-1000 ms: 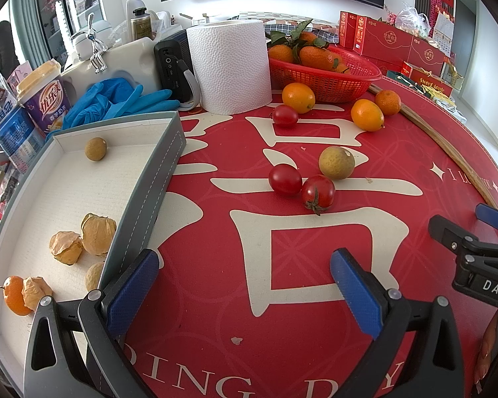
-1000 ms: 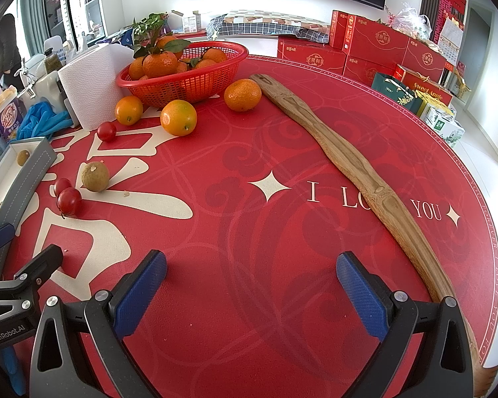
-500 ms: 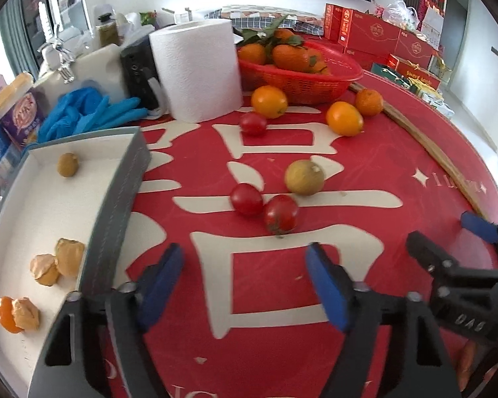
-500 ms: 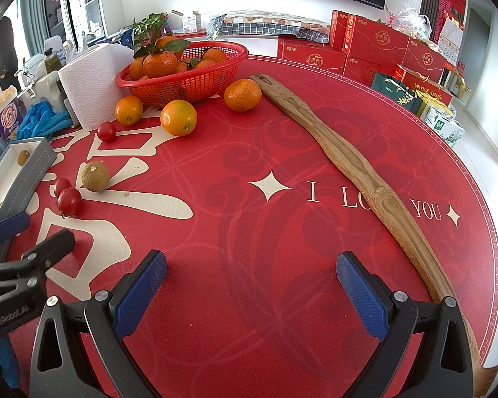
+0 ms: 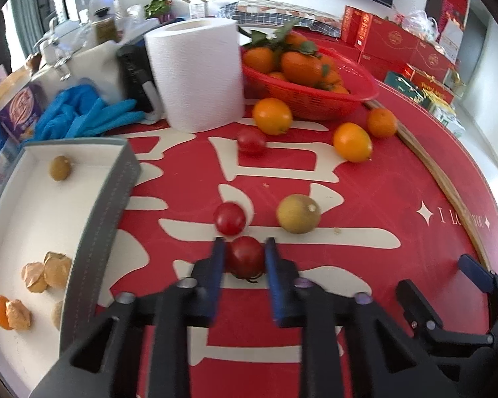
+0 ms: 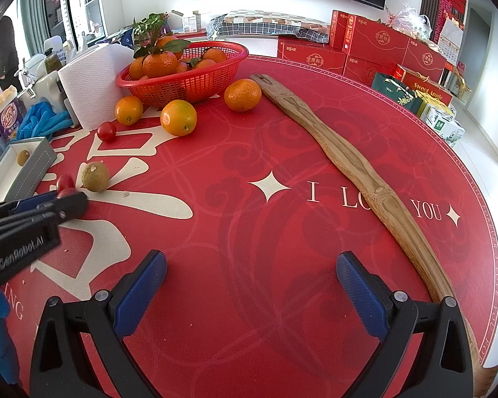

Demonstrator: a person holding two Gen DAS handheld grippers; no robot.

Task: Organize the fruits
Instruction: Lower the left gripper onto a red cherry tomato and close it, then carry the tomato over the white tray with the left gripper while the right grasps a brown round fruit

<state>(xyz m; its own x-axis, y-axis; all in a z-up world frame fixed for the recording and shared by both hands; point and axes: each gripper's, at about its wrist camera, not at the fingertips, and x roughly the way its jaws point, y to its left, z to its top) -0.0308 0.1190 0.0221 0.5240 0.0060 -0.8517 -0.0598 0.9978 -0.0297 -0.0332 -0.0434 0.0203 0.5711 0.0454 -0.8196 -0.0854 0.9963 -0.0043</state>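
My left gripper [image 5: 244, 257] is shut on a red cherry tomato [image 5: 246, 256] that rests on the red tablecloth. A second tomato [image 5: 229, 218] lies just beyond it, a third [image 5: 251, 141] farther back. A green-brown round fruit [image 5: 298, 213] sits to the right. Three loose oranges [image 5: 271, 115] lie in front of a red basket [image 5: 310, 98] of tangerines. A grey-walled white tray [image 5: 93, 229] at the left holds husked berries and small fruits. My right gripper [image 6: 250, 288] is open and empty over bare cloth; the left gripper [image 6: 54, 204] shows at its left.
A paper towel roll [image 5: 196, 73], blue gloves [image 5: 83, 114] and bottles stand behind the tray. A long wooden stick [image 6: 358, 169] lies across the right side of the round table. Red gift boxes [image 6: 375, 43] sit beyond the table's far edge.
My left gripper moved forward to the nearest tomato and closed its fingers on it. My right gripper stayed still and open.
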